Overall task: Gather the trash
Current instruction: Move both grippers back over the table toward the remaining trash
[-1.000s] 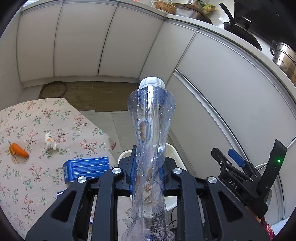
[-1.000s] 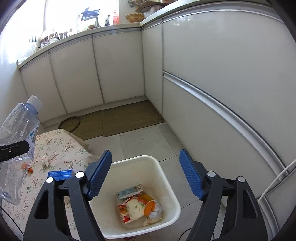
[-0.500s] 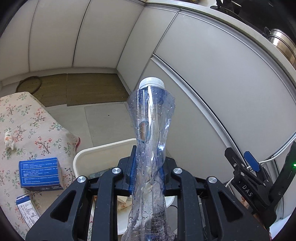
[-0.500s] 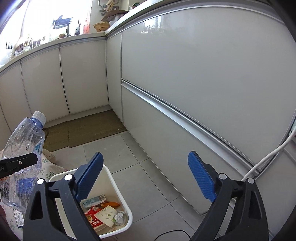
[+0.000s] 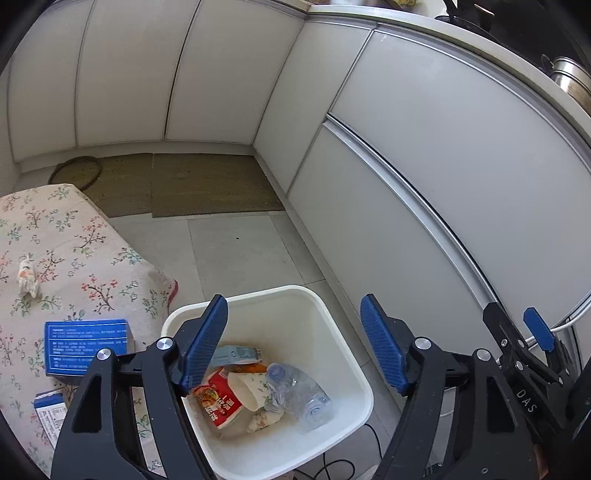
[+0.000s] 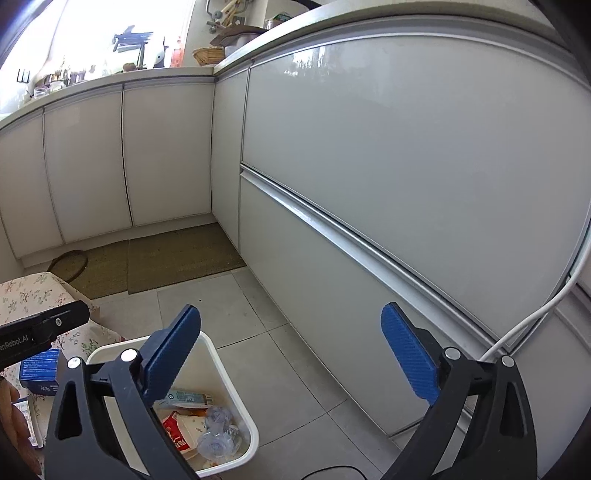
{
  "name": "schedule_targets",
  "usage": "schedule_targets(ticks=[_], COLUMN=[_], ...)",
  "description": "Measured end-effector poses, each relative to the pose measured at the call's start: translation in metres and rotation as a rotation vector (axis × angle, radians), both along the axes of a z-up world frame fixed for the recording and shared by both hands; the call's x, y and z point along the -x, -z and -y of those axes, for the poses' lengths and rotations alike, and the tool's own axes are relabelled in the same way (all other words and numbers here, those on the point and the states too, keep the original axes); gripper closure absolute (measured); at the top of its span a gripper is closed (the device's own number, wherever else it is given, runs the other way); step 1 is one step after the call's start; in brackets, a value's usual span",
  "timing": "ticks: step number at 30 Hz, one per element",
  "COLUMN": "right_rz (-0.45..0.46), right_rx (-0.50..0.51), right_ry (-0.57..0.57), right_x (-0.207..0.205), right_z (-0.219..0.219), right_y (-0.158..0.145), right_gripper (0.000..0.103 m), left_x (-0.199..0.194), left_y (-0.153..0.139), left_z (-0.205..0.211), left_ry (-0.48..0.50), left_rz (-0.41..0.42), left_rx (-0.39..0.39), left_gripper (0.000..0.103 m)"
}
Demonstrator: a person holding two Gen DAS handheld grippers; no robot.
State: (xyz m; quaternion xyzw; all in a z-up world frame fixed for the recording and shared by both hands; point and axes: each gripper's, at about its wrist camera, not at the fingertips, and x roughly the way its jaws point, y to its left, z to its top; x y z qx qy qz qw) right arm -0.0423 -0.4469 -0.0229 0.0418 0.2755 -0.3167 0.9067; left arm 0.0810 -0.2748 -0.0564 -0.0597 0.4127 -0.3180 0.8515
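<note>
Left wrist view: left gripper (image 5: pixel 293 341) opening, empty, over bin (image 5: pixel 354 365) to drop bottle (image 5: pixel 299 395), lying at five o'clock inside; right gripper (image 6: pixel 291 354) opening, empty.

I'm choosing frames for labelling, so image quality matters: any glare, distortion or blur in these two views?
Left wrist view: sharp and evenly lit, cabinet fronts bowed by the fisheye, dark corners; contents of the white bin readable. Right wrist view: window area blown out at top left, sheen on the cabinet doors, same barrel curve; no motion blur in either.
</note>
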Motion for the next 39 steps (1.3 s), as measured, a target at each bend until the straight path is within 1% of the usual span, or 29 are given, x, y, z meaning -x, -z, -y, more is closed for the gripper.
schedule_targets(ticks=[2,6,8,11,16,20,25,33,39], right_rz=[0.003,0.006,0.012,0.018,0.017,0.000,0.008,0.000,-0.004], right_rx=[0.023,0.062,0.072,0.069,0.061,0.059,0.064,0.068,0.073], right_ry=[-0.009,-0.026,-0.034,-0.041,-0.051,-0.081,-0.128,-0.218,-0.281], right_x=[-0.002,-0.006,-0.007,-0.008,-0.017,-0.027,-0.039,-0.063,-0.079], right_z=[-0.008,-0.022,-0.029,-0.037,-0.053,-0.071,-0.098,-0.150,-0.187], right_y=[-0.003,-0.007,-0.010,-0.012,-0.017,-0.018,-0.021,-0.021,-0.020], right_gripper=[0.007,0.007,0.007,0.007,0.007,0.007,0.007,0.007,0.007], left_x=[0.002,0.002,0.002,0.007,0.011,0.010,0.007,0.000,-0.009], left_y=[-0.004,-0.007,-0.009,-0.014,-0.022,-0.027,-0.028,-0.028,-0.020], left_z=[-0.005,-0.014,-0.019,-0.029,-0.049,-0.072,-0.102,-0.156,-0.199], left_ry=[-0.027,-0.072,-0.097,-0.138,-0.188,-0.234,-0.288,-0.372,-0.450], left_rz=[0.011,0.013,0.022,0.050,0.087,0.095,0.105,0.082,0.041], left_rx=[-0.016,-0.044,-0.064,-0.080,-0.112,-0.129,-0.158,-0.159,-0.163], left_gripper=[0.025,0.021,0.018,0.011,0.008,0.007,0.007,0.007,0.007])
